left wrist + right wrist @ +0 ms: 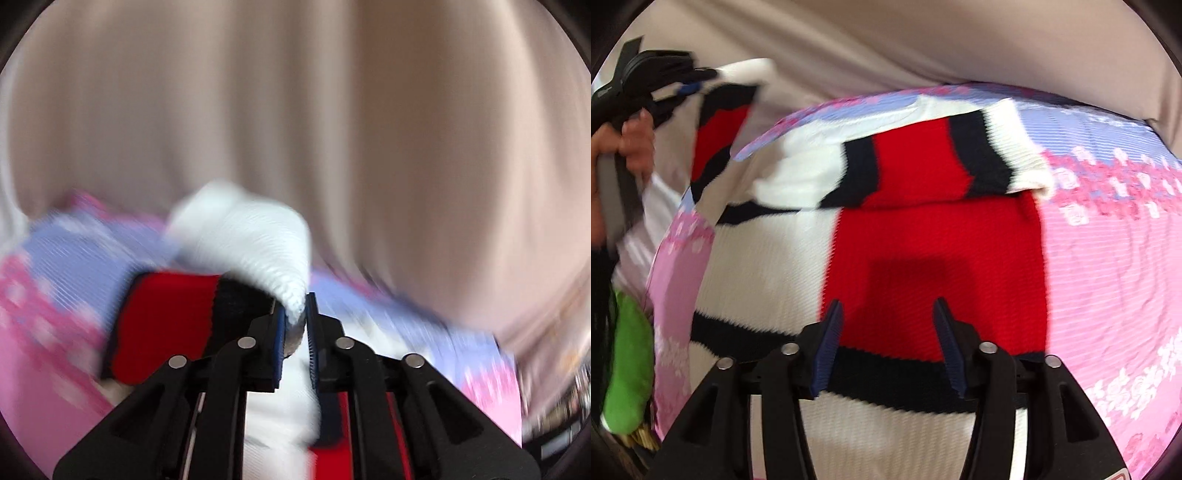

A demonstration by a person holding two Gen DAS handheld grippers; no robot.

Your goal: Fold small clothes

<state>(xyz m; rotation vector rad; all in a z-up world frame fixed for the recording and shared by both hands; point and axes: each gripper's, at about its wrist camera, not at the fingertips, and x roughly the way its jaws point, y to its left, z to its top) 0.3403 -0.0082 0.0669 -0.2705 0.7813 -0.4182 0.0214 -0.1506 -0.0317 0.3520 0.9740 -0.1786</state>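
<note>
White cuff of the sweater [871,236] pinched in our left claw [295,325]; right claw [888,343] wide above it; next, fold sleeve inward.

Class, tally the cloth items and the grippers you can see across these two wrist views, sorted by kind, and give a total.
Knitted sweater, red, white and black: 1
Pink and lilac floral bedsheet: 1
Green cloth item: 1
Grippers, left gripper and right gripper: 2
Total: 5
</note>
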